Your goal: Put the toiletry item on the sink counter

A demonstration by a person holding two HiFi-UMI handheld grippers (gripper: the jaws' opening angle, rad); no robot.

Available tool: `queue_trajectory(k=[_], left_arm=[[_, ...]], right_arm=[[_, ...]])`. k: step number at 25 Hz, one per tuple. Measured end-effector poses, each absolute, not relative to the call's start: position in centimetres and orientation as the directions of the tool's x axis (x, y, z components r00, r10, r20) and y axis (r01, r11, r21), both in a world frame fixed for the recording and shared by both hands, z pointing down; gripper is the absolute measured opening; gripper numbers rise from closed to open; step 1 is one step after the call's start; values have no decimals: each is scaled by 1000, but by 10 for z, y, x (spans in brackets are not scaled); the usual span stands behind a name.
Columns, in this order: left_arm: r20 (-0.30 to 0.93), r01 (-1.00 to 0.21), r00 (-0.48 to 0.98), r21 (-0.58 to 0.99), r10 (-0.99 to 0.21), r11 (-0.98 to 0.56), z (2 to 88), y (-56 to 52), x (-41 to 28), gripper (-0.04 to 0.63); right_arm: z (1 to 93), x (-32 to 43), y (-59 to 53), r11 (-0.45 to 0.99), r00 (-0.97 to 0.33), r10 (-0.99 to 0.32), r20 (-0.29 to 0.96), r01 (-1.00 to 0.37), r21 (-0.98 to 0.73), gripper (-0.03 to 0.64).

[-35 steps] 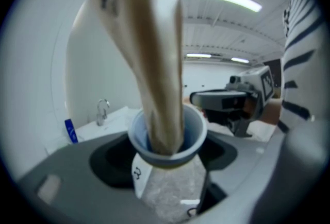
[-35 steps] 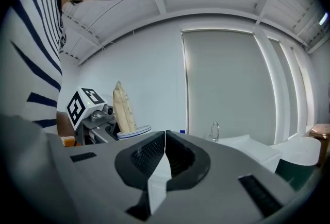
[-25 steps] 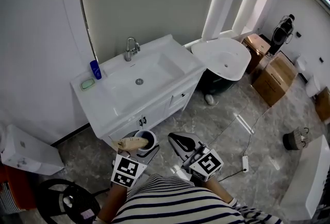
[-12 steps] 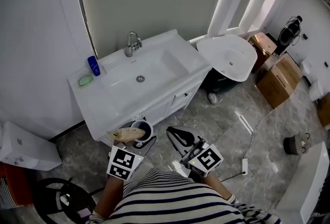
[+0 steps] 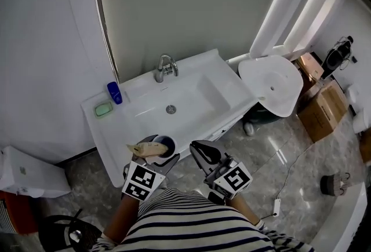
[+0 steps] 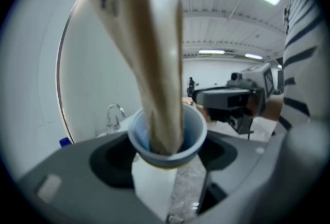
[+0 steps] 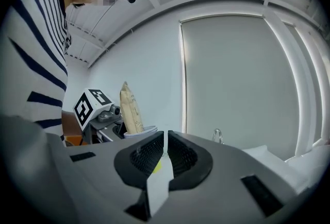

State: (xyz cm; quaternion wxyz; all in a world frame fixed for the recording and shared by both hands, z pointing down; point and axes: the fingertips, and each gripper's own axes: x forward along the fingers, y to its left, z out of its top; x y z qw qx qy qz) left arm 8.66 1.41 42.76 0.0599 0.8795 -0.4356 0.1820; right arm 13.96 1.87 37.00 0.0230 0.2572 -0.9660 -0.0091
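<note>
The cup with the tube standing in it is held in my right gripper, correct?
No. The cup with the tube in it is held in the left gripper, as the left gripper view shows. The right gripper has its jaws together on nothing.

White sink vanity (image 5: 134,129) against pale wall (image 5: 46,42), grey marble floor (image 5: 278,149)

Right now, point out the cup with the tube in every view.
Head view: cup low, left of centre, held in the left tool.
Left gripper view: cup dead centre, gripped between the jaws.
Right gripper view: cup left of centre, small, in the background.
Shared landmark: the faucet.
</note>
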Motion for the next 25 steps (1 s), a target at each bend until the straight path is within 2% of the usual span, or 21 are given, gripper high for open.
queue_trajectory(k=[12, 17, 25], left_arm=[[368, -782, 543, -107, -755, -614, 416, -88, 13, 360], [387, -800, 514, -107, -765, -591, 428, -110, -9, 360], [426, -830, 461, -104, -779, -548, 445, -136, -23, 360]], right_arm=[[351, 59, -80, 886, -887, -461, -4, -461, 43, 8], [359, 34, -97, 908, -907, -418, 54, -415, 59, 8], [361, 13, -124, 941, -940, -338, 51, -335, 51, 8]])
